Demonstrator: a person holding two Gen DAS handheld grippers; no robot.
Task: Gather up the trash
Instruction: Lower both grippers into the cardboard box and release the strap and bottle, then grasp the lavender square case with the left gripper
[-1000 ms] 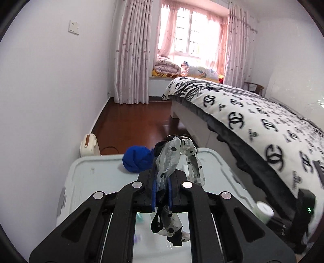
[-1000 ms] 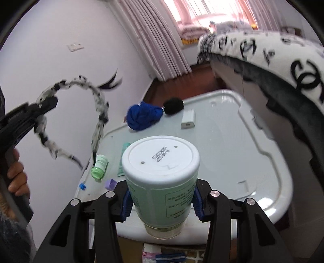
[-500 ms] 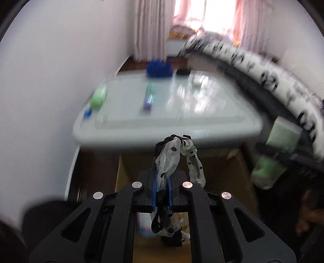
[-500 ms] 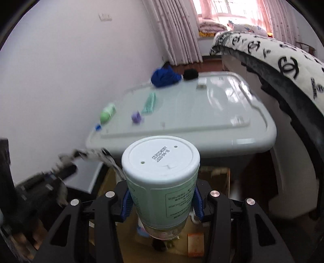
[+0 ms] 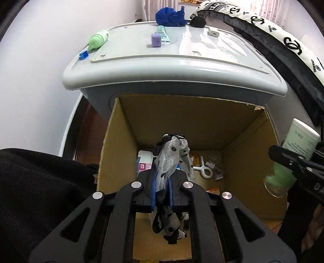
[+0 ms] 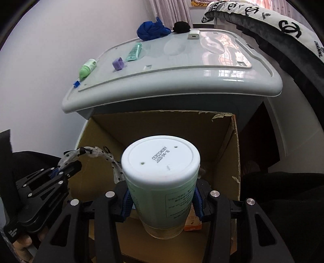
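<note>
My left gripper [image 5: 162, 188] is shut on a white polka-dot headband [image 5: 172, 155] and holds it over an open cardboard box [image 5: 182, 121]. The box holds several scraps, among them a pink carton [image 5: 144, 166] and a white clip [image 5: 204, 170]. My right gripper [image 6: 161, 199] is shut on a pale green bottle with a white base [image 6: 161, 161], held over the same box [image 6: 232, 151]. In the left wrist view the bottle [image 5: 299, 139] is at the right edge. In the right wrist view the headband [image 6: 89, 152] and left gripper [image 6: 60, 174] are at the left.
A grey-white plastic bin lid [image 5: 182, 66] stands behind the box. On it lie a green bottle [image 5: 98, 39], a blue cap [image 5: 83, 54], a purple cap [image 5: 156, 40], a teal tube [image 5: 163, 33], blue cloth [image 5: 170, 14] and a white charger [image 5: 213, 32]. The bed [image 5: 283, 40] is on the right.
Both grippers have moved back from the bin lid and tipped down over the cardboard box. Each keeps hold of its object.
</note>
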